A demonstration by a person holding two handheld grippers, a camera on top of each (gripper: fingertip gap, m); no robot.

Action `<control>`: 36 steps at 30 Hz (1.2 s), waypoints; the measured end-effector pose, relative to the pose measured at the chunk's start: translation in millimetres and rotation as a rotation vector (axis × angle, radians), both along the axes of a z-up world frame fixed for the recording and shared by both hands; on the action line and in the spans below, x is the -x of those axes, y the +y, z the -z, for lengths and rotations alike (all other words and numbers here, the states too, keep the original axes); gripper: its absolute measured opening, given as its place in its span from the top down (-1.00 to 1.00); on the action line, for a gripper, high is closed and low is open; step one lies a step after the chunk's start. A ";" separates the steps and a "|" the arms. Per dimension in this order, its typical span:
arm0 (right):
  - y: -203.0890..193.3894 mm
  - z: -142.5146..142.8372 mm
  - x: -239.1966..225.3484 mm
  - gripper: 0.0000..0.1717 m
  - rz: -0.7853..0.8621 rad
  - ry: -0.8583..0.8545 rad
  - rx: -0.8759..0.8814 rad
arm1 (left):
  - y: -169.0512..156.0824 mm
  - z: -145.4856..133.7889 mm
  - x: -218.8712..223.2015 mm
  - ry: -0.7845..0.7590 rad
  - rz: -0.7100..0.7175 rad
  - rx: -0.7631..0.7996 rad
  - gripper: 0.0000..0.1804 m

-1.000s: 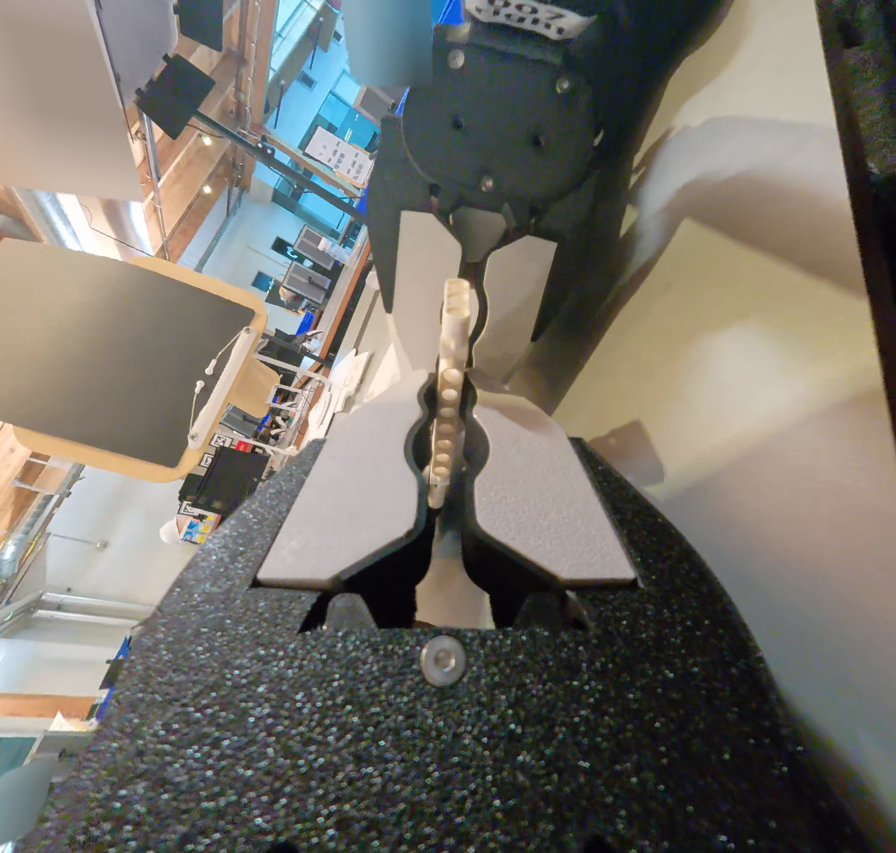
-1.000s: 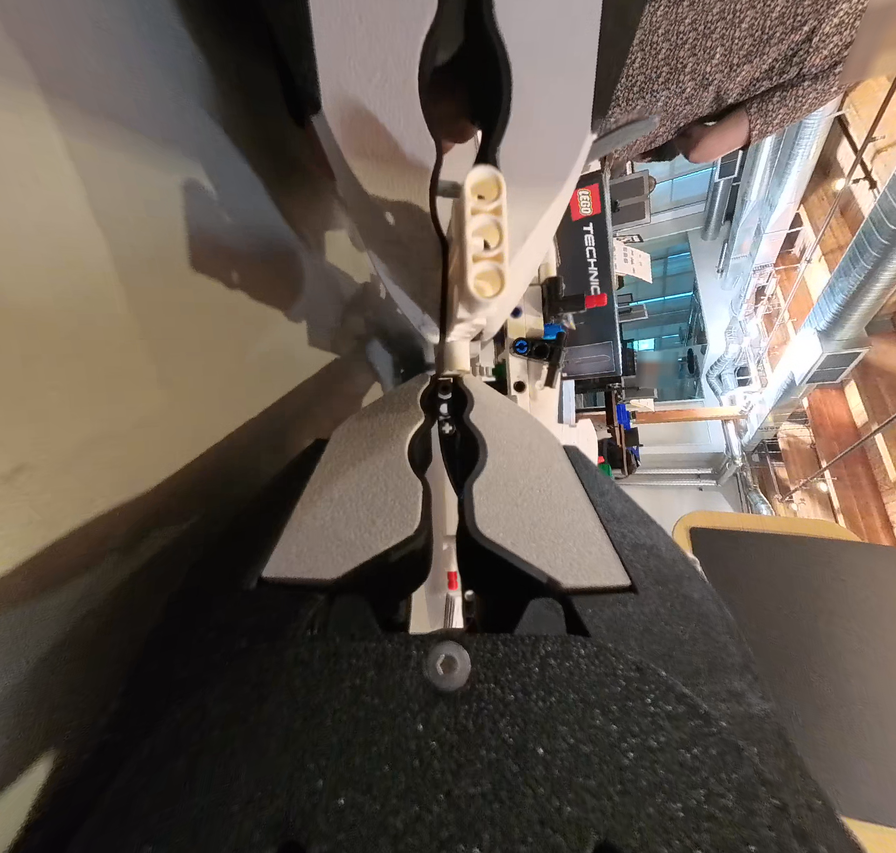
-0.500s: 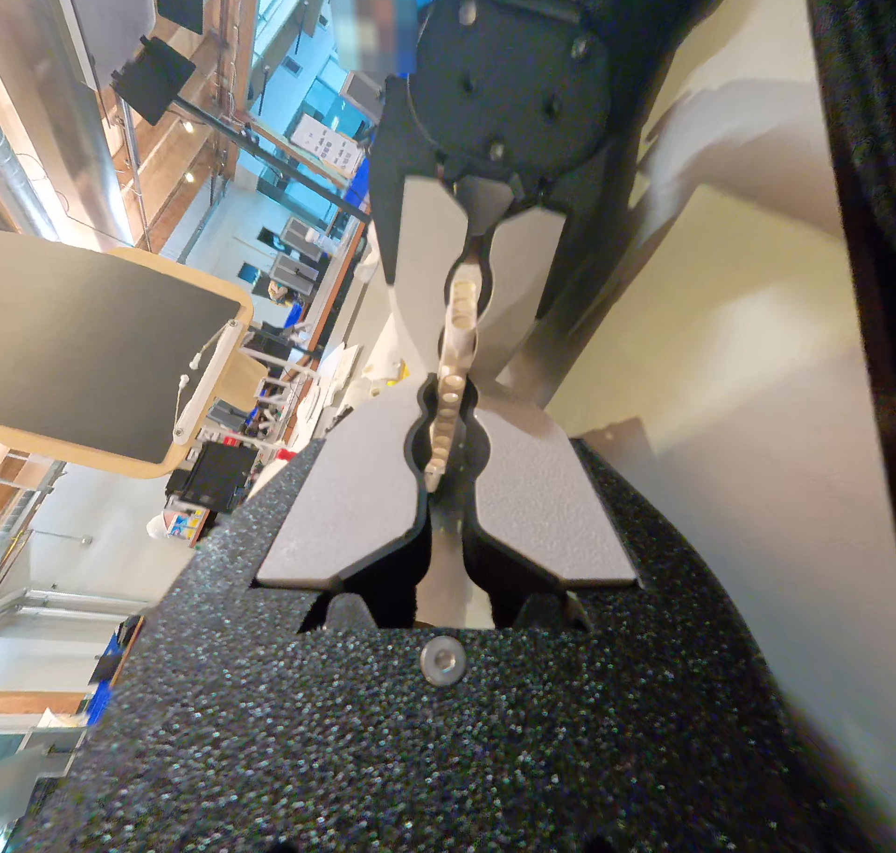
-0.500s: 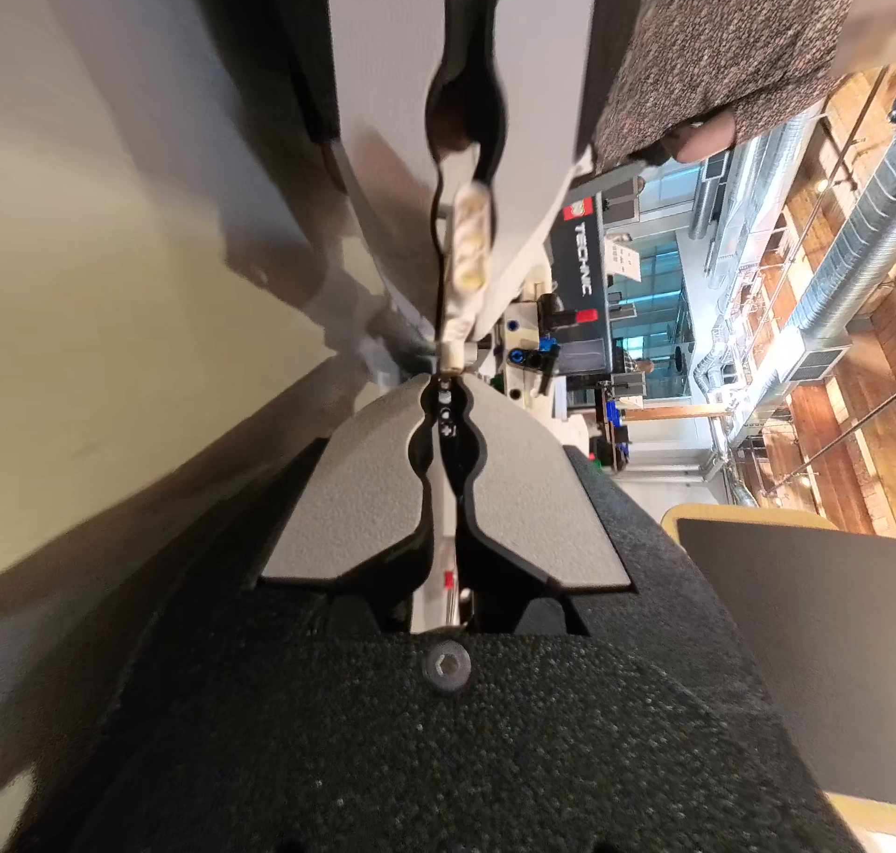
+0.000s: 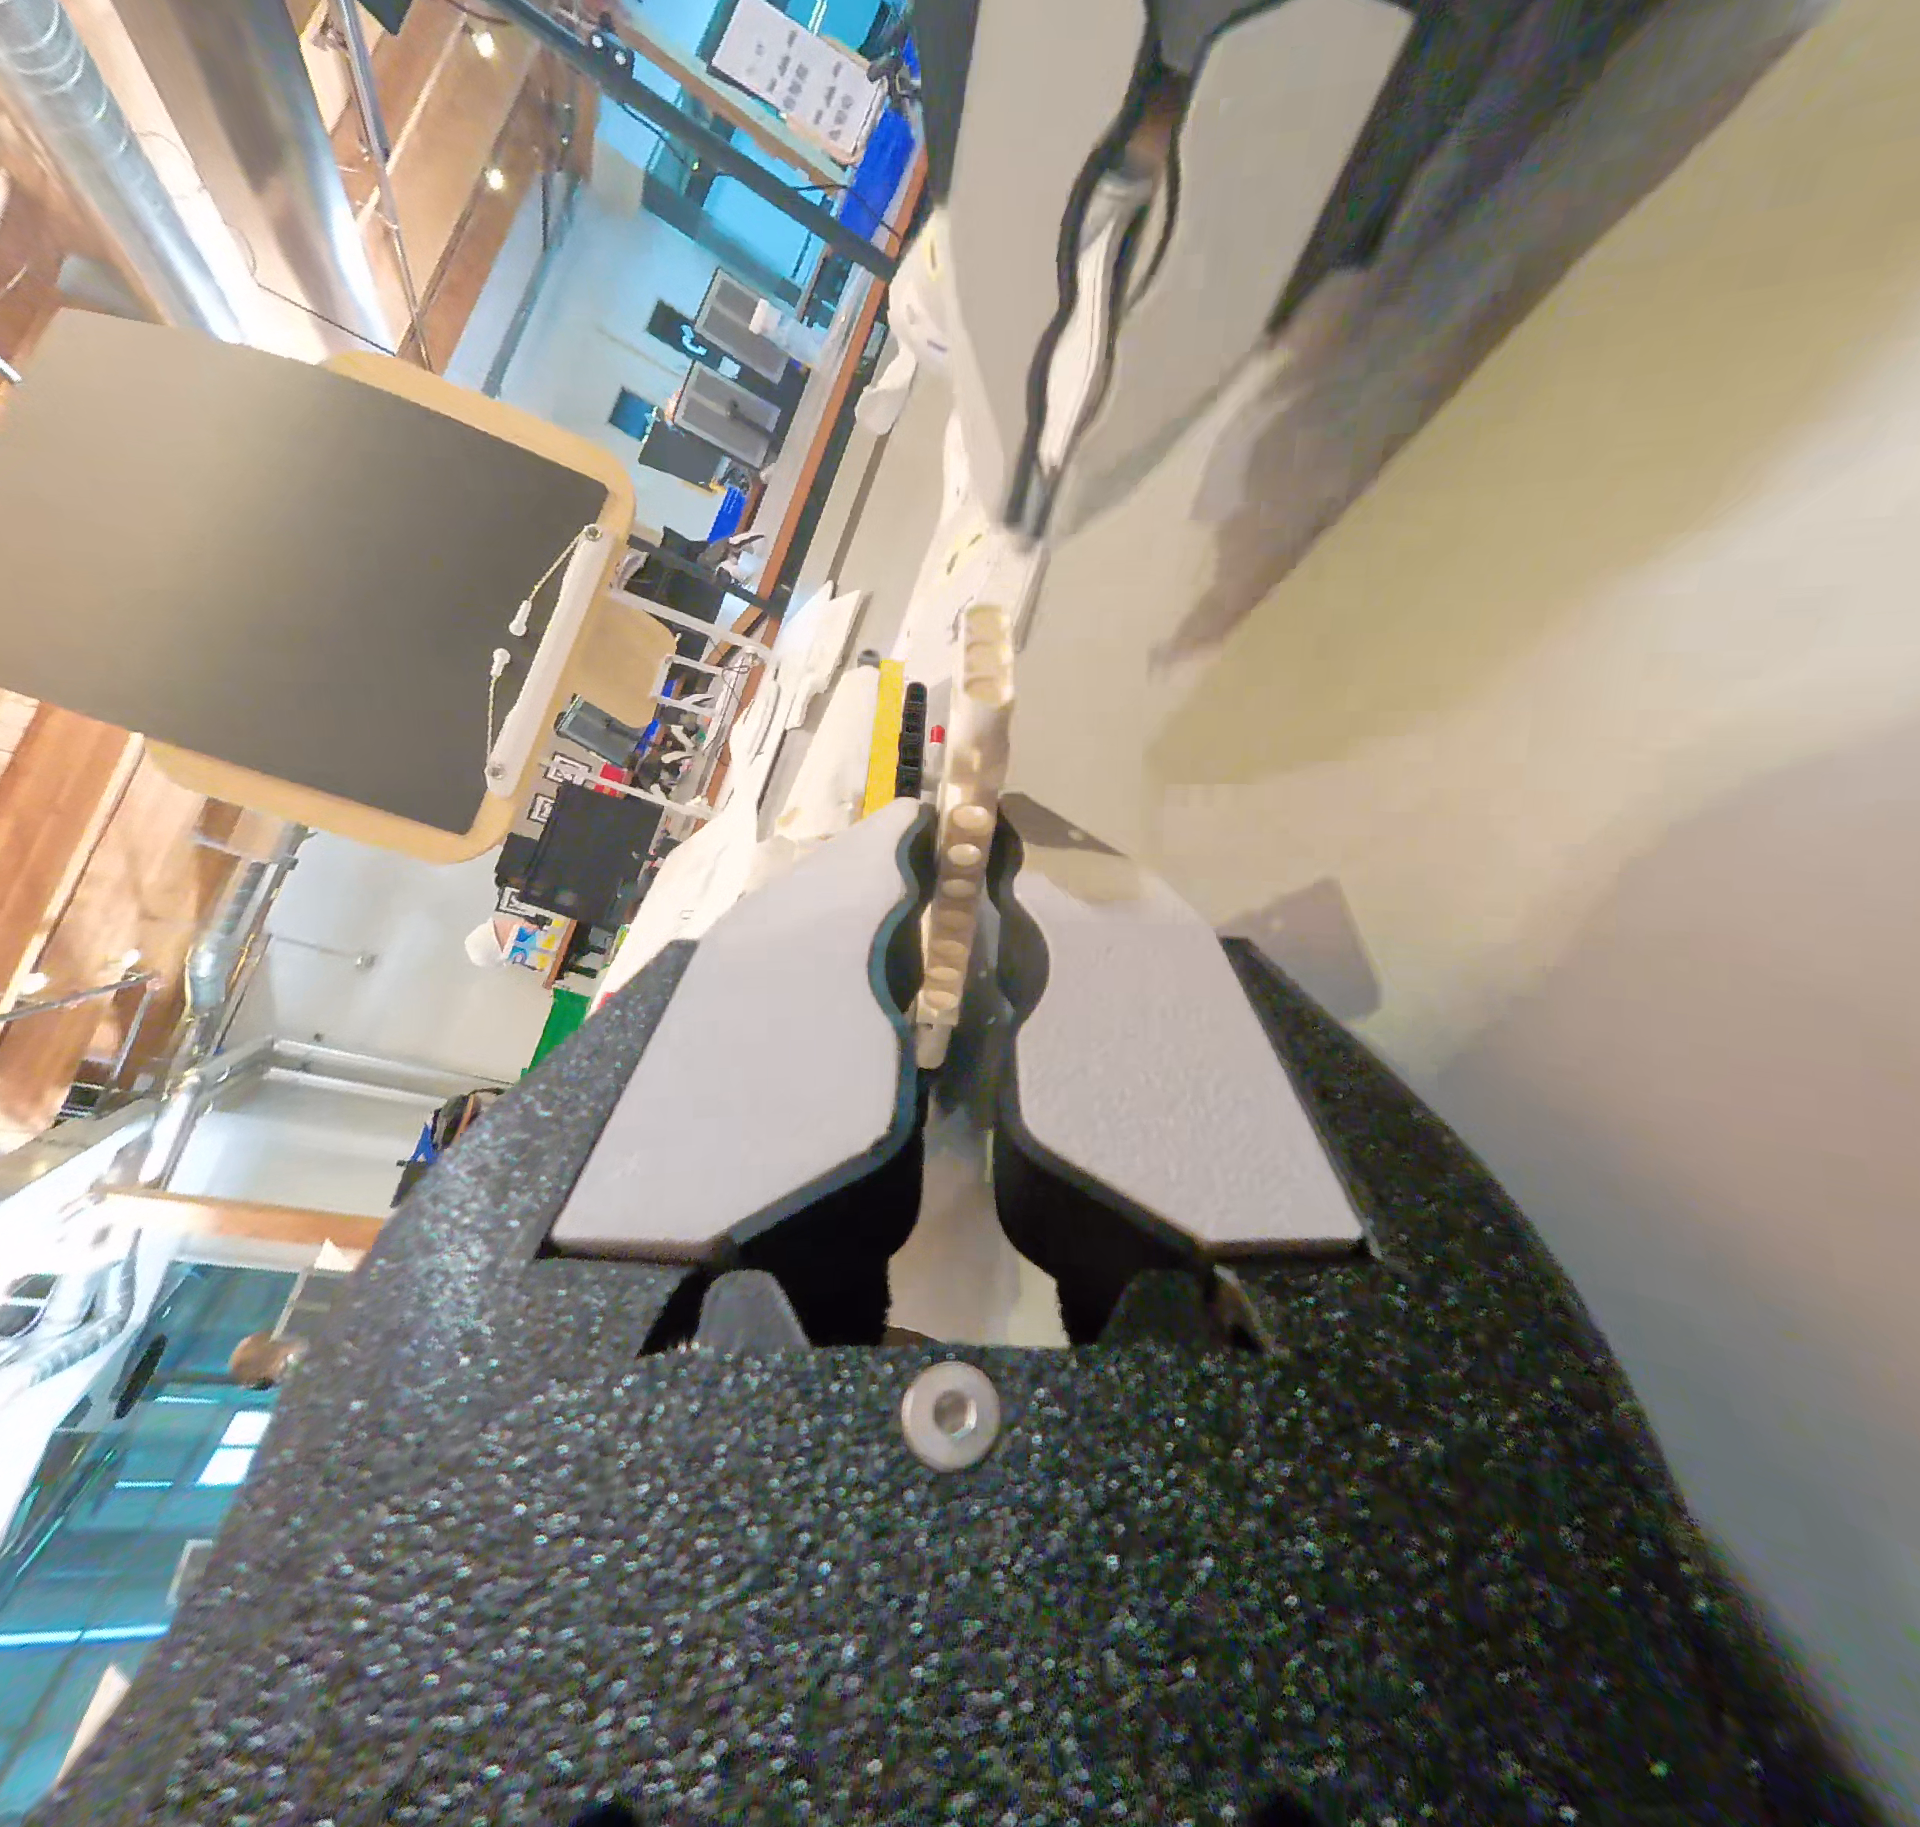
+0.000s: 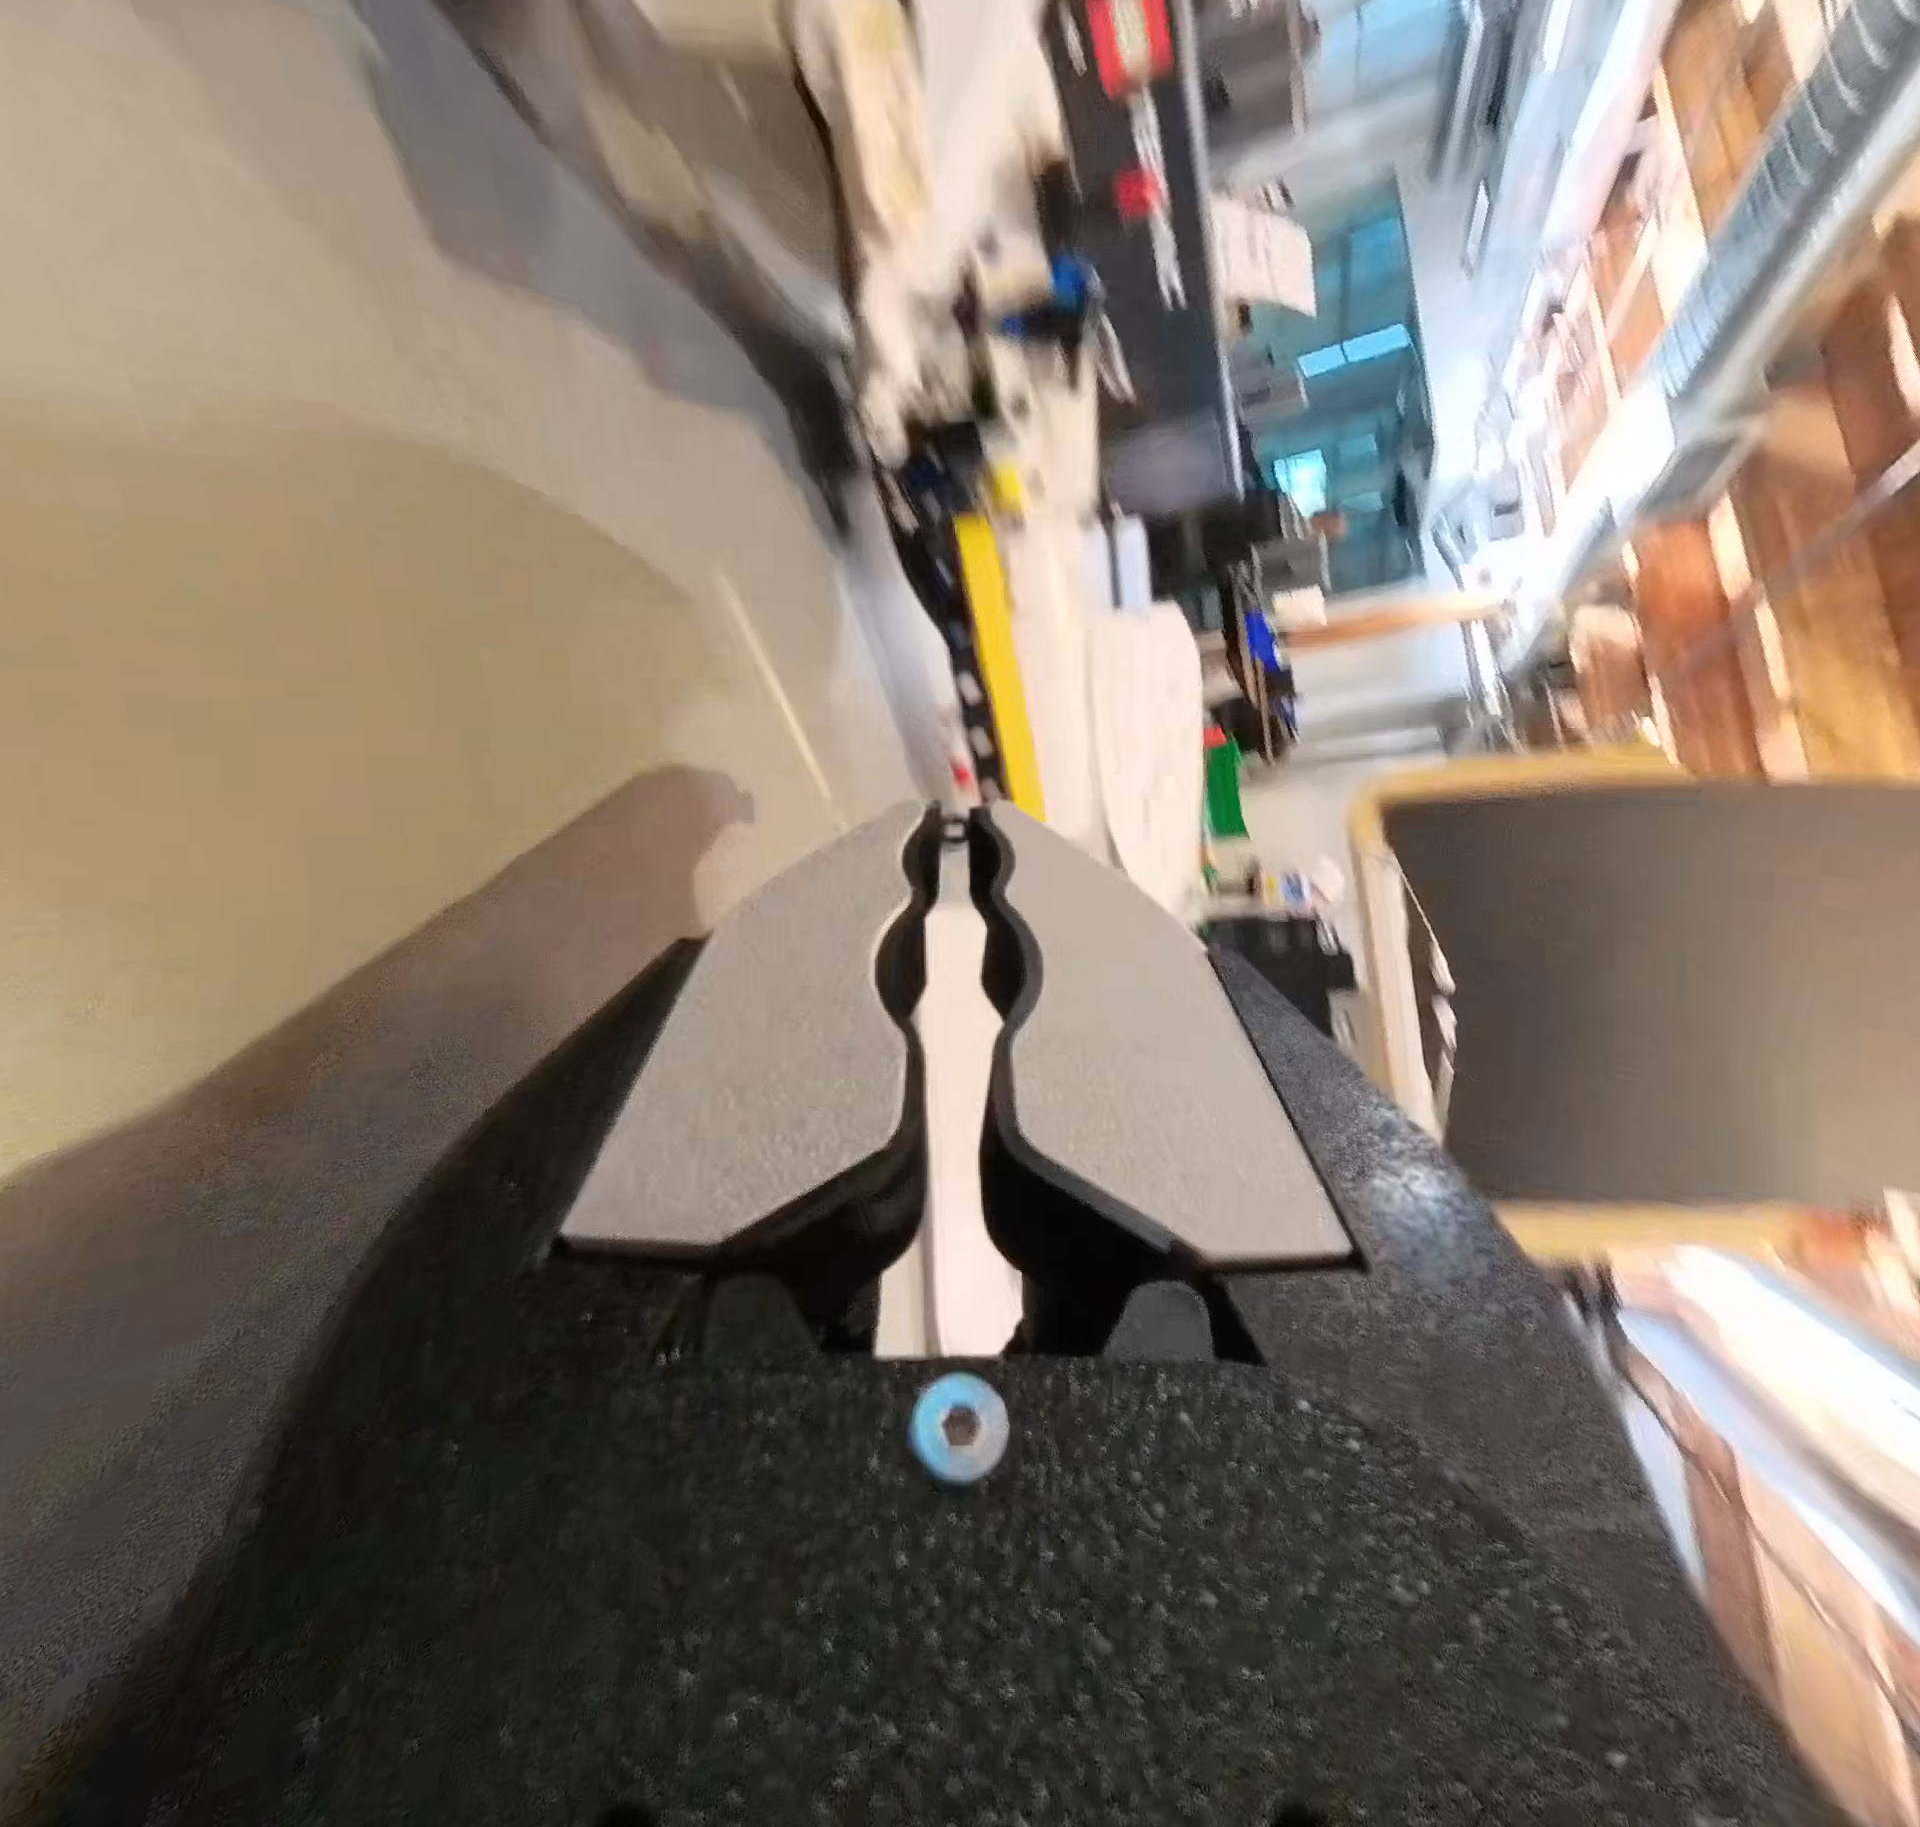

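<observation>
Left gripper [image 5: 957,847] clamps a cream holed beam [image 5: 971,801]; right gripper [image 6: 958,827] nearly closed, contents unclear.

Right wrist view smeared by motion blur | small dark piece [image 6: 951,835] at the right gripper's [image 6: 956,832] fingertips too small to identify | black box [image 6: 1153,250] and clutter behind unreadable | other gripper [image 5: 1101,323] in the left wrist view blurred, cut off by the top edge | beam's [image 5: 961,873] lower end hidden between fingers [image 5: 769,1029]
</observation>
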State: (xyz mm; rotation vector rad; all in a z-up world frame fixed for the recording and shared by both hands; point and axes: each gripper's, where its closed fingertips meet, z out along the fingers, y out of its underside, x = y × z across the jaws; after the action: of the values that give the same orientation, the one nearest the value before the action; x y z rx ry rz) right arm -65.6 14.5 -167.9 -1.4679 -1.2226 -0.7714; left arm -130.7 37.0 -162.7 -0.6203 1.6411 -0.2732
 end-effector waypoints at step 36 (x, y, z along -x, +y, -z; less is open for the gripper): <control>-35.4 -18.6 9.0 0.67 0.007 -0.066 0.040 | -9.1 8.5 -6.0 0.028 -0.012 -0.169 0.89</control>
State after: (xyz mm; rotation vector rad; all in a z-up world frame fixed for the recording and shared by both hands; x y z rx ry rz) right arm -74.6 -20.9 -149.3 -1.4898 -1.2893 -0.8097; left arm -124.7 27.9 -171.2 -0.5079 1.6673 -0.1158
